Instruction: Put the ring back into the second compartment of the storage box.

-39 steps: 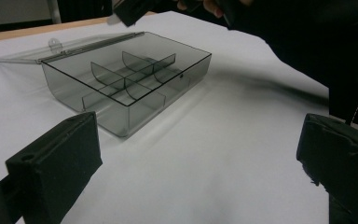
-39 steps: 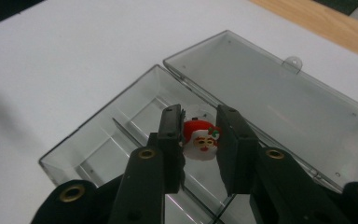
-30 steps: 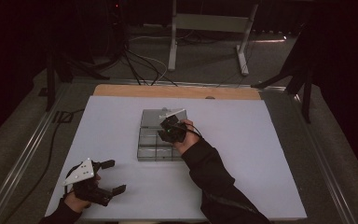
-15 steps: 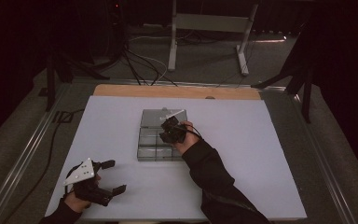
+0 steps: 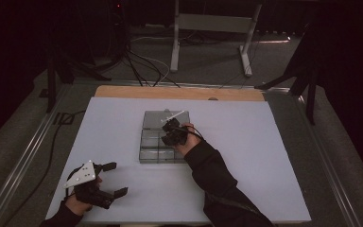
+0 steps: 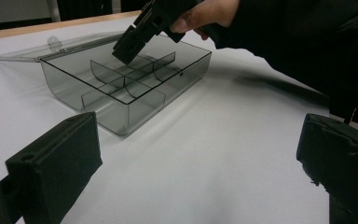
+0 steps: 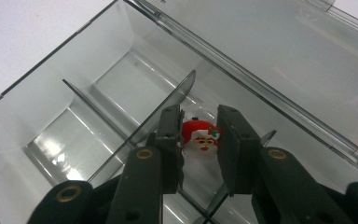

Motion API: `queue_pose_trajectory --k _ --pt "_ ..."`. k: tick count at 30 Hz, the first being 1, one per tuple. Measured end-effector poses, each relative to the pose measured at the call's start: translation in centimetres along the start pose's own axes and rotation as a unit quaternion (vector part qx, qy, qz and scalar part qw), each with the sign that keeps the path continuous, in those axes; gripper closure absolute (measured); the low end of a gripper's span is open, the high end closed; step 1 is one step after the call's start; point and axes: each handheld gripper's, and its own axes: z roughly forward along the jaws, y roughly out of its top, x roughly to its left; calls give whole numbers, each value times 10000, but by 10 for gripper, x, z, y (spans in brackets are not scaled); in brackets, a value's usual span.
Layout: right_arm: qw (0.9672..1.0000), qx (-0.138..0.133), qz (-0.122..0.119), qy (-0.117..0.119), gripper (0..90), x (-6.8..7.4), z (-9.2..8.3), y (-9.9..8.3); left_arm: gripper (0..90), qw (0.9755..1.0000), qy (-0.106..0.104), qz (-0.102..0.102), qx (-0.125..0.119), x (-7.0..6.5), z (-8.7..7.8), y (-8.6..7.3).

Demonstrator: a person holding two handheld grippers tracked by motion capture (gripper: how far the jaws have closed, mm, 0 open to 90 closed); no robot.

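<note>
A clear smoky plastic box (image 5: 147, 147) with several compartments sits mid-table, its lid (image 5: 155, 118) lying open behind it. My right gripper (image 5: 168, 128) dips into a compartment near the hinge side. In the right gripper view its pads (image 7: 235, 140) are closed on a small red-and-white Santa charm (image 7: 200, 136), low in that compartment beside a divider (image 7: 168, 100). I cannot tell whether the charm touches the floor of the box. My left gripper (image 5: 118, 178) rests at the table's front left, open and holding nothing. The left gripper view shows the box (image 6: 121, 114) and the right gripper (image 6: 126, 49) over it.
The white table top (image 5: 246, 142) has a wooden strip (image 5: 179, 92) along its far edge. Metal rails run down both sides. Cables and a stand's legs (image 5: 208, 42) lie on the dark floor beyond.
</note>
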Motion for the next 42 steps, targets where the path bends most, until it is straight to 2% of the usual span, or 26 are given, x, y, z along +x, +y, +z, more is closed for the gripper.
queue_pose_trajectory --k 5,9,13,15,18,22,24,26,29,30,32,36,40,42 --pt "10000 -62 23 34 677 0 -2 1 2 10000 -2 0 2 0 0 0" --pt "9999 -138 -6 38 613 -1 -6 0 2 10000 8 -3 1 0 0 0" --pt "9994 -295 -14 159 505 -1 -13 0 2 10000 9 -5 0 0 0 0" --pt "9988 -396 28 283 421 -1 -18 1 2 10000 7 2 2 0 0 0" --pt "9976 -539 -44 430 319 1 -24 2 2 10000 12 1 8 1 0 0" --pt "9961 -685 -57 560 222 2 -32 2 2 10000 9 6 7 0 0 0" --pt "9960 -688 -79 561 213 3 -34 2 2 10000 14 2 6 0 0 0" --pt "9949 -774 17 650 140 2 -39 0 2 10000 14 1 1 0 0 0" --pt "9933 -830 -184 789 51 0 -45 -4 2 10000 18 2 9 0 0 0" --pt "9929 -814 -170 855 27 0 -47 -5 2 10000 20 0 9 0 0 0" --pt "9926 -807 -157 897 28 -2 -50 -7 2 10000 15 14 14 0 0 0" --pt "9919 -877 -308 864 11 -6 -58 -14 2 10000 31 6 9 0 0 0" --pt "9898 -963 -284 1013 0 -11 -64 -19 2 10000 38 10 8 1 0 0" --pt "9867 -1143 -220 1132 0 -16 -72 -25 2 10000 38 6 7 0 0 0"
